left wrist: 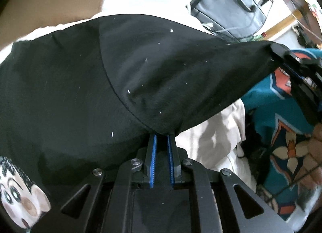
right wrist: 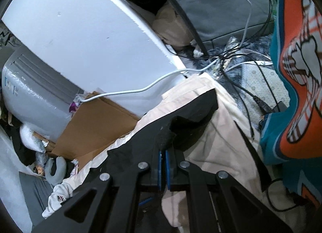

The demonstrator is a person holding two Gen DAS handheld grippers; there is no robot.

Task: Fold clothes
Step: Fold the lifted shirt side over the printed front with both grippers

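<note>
**Black shirt stretched between both grippers**

We have the black T-shirt pinched at two points. Our left gripper has its blue ribbed pads drawn close on a bunched fold of hem, the cloth fanning out ahead of the jaws in a soft, matte sheet flecked with white lint. A curved seam runs across it just beyond the jaws, and a cartoon face print shows low to their left. To the far right of those jaws, our right gripper clamps another corner, pulling the fabric taut into a point.

From the right wrist, the jaws stand narrow on the dark knit, which bunches just ahead of them. Beneath it lies a pale, crumpled cream cloth. A teal and orange patterned garment hangs right of these jaws.
</note>
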